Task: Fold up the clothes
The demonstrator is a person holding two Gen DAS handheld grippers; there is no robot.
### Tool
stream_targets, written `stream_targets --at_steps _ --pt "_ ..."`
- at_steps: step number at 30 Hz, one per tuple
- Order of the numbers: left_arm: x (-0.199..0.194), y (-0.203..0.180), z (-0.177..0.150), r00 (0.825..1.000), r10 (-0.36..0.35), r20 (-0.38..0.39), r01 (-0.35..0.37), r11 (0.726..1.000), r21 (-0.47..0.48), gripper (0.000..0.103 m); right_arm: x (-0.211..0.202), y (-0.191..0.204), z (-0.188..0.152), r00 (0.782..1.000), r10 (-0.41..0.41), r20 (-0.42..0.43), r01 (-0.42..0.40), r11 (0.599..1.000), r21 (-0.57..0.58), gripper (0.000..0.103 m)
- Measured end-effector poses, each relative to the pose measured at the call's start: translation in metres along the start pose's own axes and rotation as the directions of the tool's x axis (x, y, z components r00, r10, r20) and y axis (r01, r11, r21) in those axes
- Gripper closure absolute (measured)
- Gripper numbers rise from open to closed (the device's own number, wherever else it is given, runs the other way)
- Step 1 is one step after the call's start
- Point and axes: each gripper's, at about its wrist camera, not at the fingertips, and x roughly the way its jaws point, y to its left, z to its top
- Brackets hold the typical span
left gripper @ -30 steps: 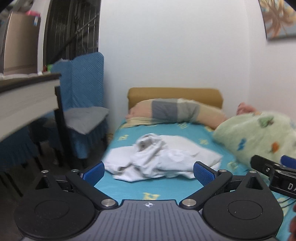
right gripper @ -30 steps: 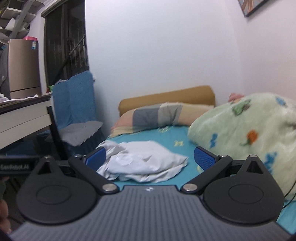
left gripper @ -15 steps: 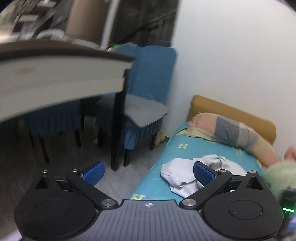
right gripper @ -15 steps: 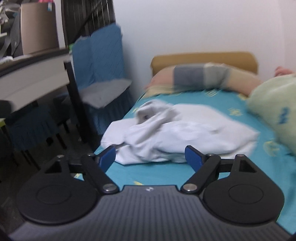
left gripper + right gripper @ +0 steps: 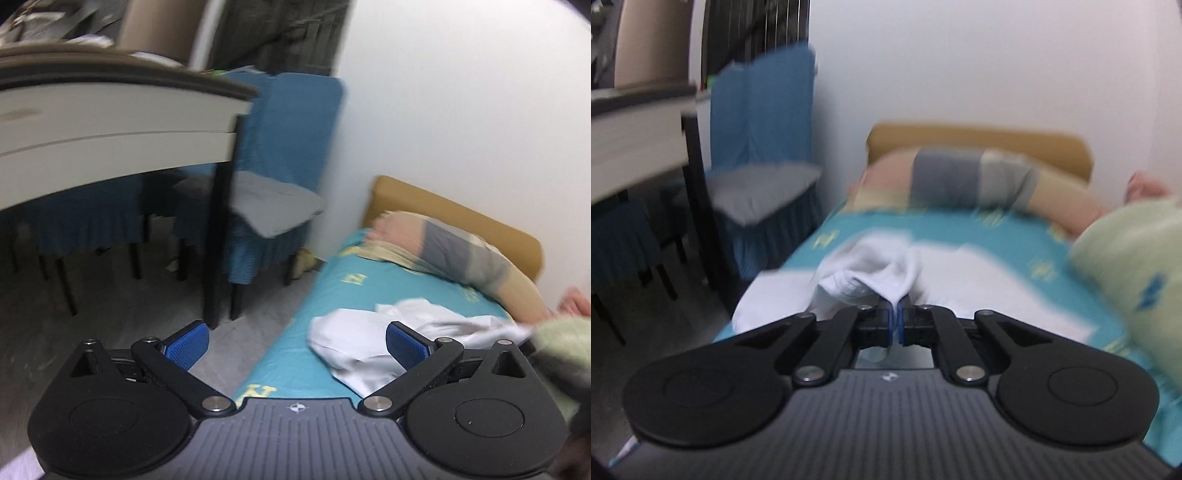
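1. White plaster walls enclose a small bedroom; we see a bed with a teal printed sheet (image 5: 1027,240) and a mustard padded headboard (image 5: 979,138), soft-edged from motion blur.
2. At the head lies a long bolster pillow in peach, grey and beige bands (image 5: 960,181). A fluffy pale-green blanket with blue and orange motifs (image 5: 1134,266) is bunched on the right side of the bed.
3. Beside the bed stands a chair in a ribbed blue fabric cover (image 5: 291,147) with a grey seat cushion, and a white-edged, dark-topped table (image 5: 110,122) on black legs.
4. The task item, a crumpled white cotton garment (image 5: 871,273), lies on the sheet near the bed's left edge, creased and folded over itself; it also shows in the left wrist view (image 5: 351,339).
5. The right gripper (image 5: 896,325) has its blue ribbed pads pressed together, pinching a raised fold of the garment.
6. The left gripper (image 5: 295,343) has its pads spread wide, holding nothing, over the bed's edge and the grey floor.
7. Against the frame half a second ago, we note the right gripper's pads were apart then and now clamp cloth; the left gripper's spread is unchanged.
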Motion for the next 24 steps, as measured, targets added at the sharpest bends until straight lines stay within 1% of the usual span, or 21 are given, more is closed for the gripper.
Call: stream_targets --at_steps 2,4,5,7,9,11,12,14,16,17,18,19,20,21,22,24 --pt "-0.004 -0.015 -0.004 0.998 -0.063 -0.011 0.064 0.996 0.069 0.000 -0.032 -0.024 0.011 0.999 0.008 0.033 -0.009 1.000 0.025 0.098" --pt "-0.010 -0.032 -0.012 0.990 -0.135 -0.041 0.140 0.977 0.162 0.000 -0.064 -0.043 0.019 0.998 0.012 0.064 -0.014 0.999 0.029 0.098" --pt "-0.015 -0.042 -0.019 0.986 -0.156 -0.054 0.164 0.962 0.217 0.000 -0.079 -0.052 0.021 0.997 0.012 0.080 -0.015 1.000 0.027 0.098" --pt "-0.025 -0.063 -0.032 0.977 -0.193 -0.085 0.211 0.922 0.324 0.000 -0.103 -0.070 0.024 0.994 0.011 0.107 -0.015 0.999 0.041 0.098" --pt "-0.034 -0.083 -0.047 0.978 -0.185 -0.097 0.209 0.886 0.414 0.000 -0.123 -0.090 0.022 0.993 0.006 0.121 -0.013 0.998 0.056 0.098" --pt "-0.039 -0.100 -0.063 0.972 -0.193 -0.132 0.232 0.851 0.471 0.000 -0.138 -0.112 0.015 0.994 -0.003 0.113 -0.005 0.998 0.070 0.098" --pt "-0.040 -0.109 -0.070 0.968 -0.199 -0.153 0.249 0.835 0.491 0.000 -0.143 -0.121 0.008 0.996 -0.009 0.089 0.001 0.996 0.084 0.098" --pt "-0.041 -0.127 -0.084 0.965 -0.196 -0.171 0.259 0.802 0.539 0.000 -0.141 -0.142 -0.006 1.000 -0.026 0.011 0.024 0.989 0.147 0.098" --pt "-0.041 -0.144 -0.099 0.966 -0.190 -0.175 0.258 0.761 0.596 0.000 -0.131 -0.161 -0.024 0.995 -0.033 -0.095 0.053 0.976 0.210 0.095" --pt "-0.039 -0.153 -0.107 0.968 -0.184 -0.172 0.251 0.736 0.629 0.001 -0.122 -0.171 -0.034 0.986 -0.051 -0.158 0.090 0.965 0.248 0.095" --pt "-0.037 -0.162 -0.115 0.971 -0.174 -0.164 0.239 0.709 0.663 0.001 -0.112 -0.180 -0.044 0.972 -0.071 -0.223 0.135 0.948 0.287 0.094" --pt "-0.031 -0.168 -0.121 0.974 -0.165 -0.158 0.228 0.684 0.693 0.002 -0.100 -0.190 -0.054 0.953 -0.078 -0.294 0.177 0.928 0.327 0.093" --pt "-0.025 -0.174 -0.128 0.976 -0.156 -0.152 0.218 0.658 0.721 0.004 -0.089 -0.197 -0.065 0.933 -0.064 -0.353 0.201 0.908 0.366 0.093" --pt "-0.018 -0.178 -0.132 0.976 -0.150 -0.160 0.220 0.638 0.738 0.011 -0.079 -0.205 -0.075 0.914 -0.043 -0.404 0.220 0.888 0.403 0.093" --pt "-0.012 -0.182 -0.137 0.975 -0.144 -0.168 0.221 0.617 0.755 0.018 -0.072 -0.210 -0.084 0.899 -0.020 -0.438 0.233 0.868 0.438 0.092" --pt "0.005 -0.187 -0.145 0.972 -0.137 -0.190 0.234 0.572 0.786 0.023 -0.065 -0.213 -0.095 0.886 0.030 -0.462 0.225 0.845 0.486 0.091"
